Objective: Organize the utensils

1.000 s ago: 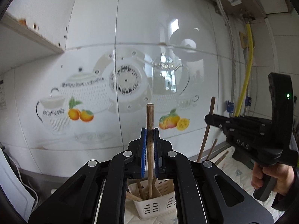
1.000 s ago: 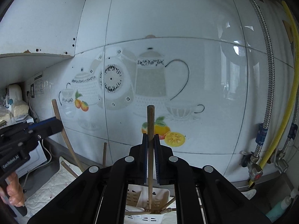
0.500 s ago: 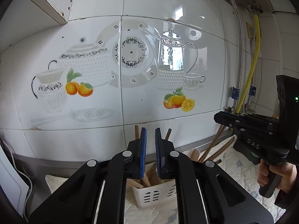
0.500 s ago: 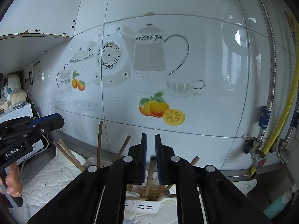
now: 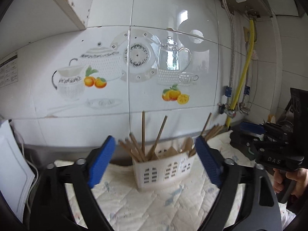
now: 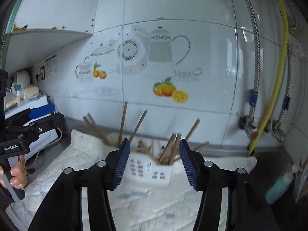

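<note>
A white slotted utensil basket [image 5: 163, 169] stands on a quilted white cloth, with several wooden chopsticks [image 5: 143, 134] standing and leaning in it. It also shows in the right wrist view [image 6: 148, 170], with its chopsticks [image 6: 122, 123]. My left gripper [image 5: 154, 163] is open and empty, its blue pads wide apart in front of the basket. My right gripper [image 6: 155, 160] is open and empty too, just before the basket. Each gripper appears at the edge of the other's view.
The quilted cloth [image 5: 154, 207] covers the counter below a tiled wall with a teapot picture. A yellow hose [image 6: 273, 88] and valves run down at the right. A teal bottle [image 6: 279, 186] stands at far right. A white appliance [image 6: 36, 107] sits at left.
Both grippers let go of their chopsticks, which now stand in the basket. Both then opened wide and drew back from the basket.
</note>
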The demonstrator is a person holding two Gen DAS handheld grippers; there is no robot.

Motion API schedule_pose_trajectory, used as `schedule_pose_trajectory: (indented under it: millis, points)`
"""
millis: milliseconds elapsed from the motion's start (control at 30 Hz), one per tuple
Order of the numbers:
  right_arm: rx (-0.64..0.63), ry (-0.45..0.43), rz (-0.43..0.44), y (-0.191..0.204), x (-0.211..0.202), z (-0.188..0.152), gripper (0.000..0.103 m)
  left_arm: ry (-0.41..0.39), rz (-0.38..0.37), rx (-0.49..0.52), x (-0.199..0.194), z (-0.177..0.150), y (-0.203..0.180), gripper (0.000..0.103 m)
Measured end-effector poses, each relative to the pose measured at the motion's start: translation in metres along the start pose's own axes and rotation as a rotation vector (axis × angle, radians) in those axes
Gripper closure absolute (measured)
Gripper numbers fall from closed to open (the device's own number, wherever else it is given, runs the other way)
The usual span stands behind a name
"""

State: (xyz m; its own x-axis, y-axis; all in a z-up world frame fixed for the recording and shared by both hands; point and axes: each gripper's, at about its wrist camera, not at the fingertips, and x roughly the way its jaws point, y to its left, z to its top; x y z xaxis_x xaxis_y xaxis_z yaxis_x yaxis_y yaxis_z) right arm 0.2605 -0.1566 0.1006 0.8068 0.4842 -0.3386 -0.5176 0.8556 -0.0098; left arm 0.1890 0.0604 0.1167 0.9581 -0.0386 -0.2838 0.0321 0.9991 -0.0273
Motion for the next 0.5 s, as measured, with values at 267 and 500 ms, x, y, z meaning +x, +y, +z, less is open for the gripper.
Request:
schedule_pose_trajectory:
  millis: [267, 500]
  points:
    - [0.015, 0.056, -0.009, 0.035, -0.051, -0.07, 0.021, 0.055, 0.049, -0.012, -0.051, -0.059, 0.0, 0.005]
    - [0.072, 0.12, 0.014, 0.058, -0.086, -0.121, 0.013, 0.119, 0.12, -0.079, -0.086, -0.104, 0.009, 0.005]
